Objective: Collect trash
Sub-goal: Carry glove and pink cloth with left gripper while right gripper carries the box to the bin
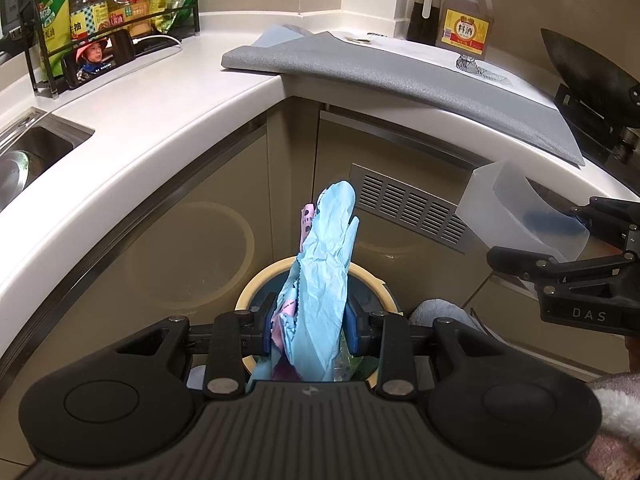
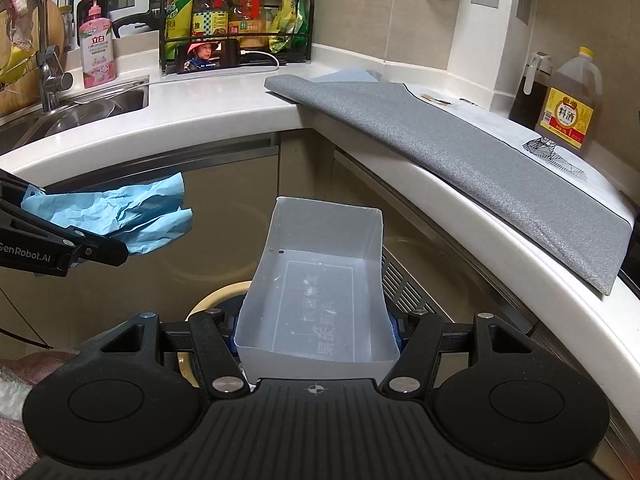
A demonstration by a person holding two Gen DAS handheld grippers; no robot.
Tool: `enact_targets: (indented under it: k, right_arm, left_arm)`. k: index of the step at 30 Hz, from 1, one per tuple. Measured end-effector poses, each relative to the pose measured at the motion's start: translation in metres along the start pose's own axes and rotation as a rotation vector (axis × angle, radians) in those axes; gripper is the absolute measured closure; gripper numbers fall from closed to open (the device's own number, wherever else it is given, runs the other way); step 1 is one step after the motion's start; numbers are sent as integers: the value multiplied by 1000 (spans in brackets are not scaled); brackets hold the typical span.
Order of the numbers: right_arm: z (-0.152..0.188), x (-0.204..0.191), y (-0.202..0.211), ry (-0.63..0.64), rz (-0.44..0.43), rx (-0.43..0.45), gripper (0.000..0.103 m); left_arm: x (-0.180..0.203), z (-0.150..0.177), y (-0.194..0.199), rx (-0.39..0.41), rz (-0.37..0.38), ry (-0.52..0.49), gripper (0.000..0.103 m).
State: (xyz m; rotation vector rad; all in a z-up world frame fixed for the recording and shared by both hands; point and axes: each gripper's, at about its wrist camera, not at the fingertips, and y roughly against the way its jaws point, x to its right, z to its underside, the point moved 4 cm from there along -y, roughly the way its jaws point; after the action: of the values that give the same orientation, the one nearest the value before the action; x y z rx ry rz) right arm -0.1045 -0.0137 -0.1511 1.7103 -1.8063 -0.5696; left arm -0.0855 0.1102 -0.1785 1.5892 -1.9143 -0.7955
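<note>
My left gripper (image 1: 309, 330) is shut on a crumpled light blue paper (image 1: 326, 264) with pink scraps, held upright over a round bin with a cream rim (image 1: 256, 284) on the floor. The paper also shows in the right wrist view (image 2: 132, 216) at the left, with the left gripper (image 2: 80, 248). My right gripper (image 2: 316, 334) is shut on a translucent white plastic box (image 2: 316, 292), open side facing the camera, held above the bin rim (image 2: 212, 300). In the left wrist view the box (image 1: 516, 208) and right gripper (image 1: 560, 256) are at the right.
A white L-shaped counter (image 1: 180, 92) carries a grey mat (image 1: 400, 68), a bottle rack (image 1: 108, 4), a phone (image 1: 100, 56), oil bottles (image 1: 466, 20) and a sink (image 1: 28, 152). Beige cabinet doors with a vent grille (image 1: 408, 204) stand behind the bin. A wok (image 1: 588, 68) sits at right.
</note>
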Motion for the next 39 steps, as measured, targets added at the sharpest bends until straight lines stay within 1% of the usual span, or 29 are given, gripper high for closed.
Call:
enact_targets:
  k: [13, 25, 39]
  right_arm:
    - [1, 0, -8, 15, -18, -31, 39]
    - [3, -6, -33, 37, -33, -96, 39]
    - [4, -6, -50, 50, -54, -138, 39]
  left_arm:
    - [-3, 1, -6, -21, 0, 8, 67]
    - [-10, 0, -26, -53, -14, 34, 67]
    - [-12, 1, -42, -91, -19, 46, 67]
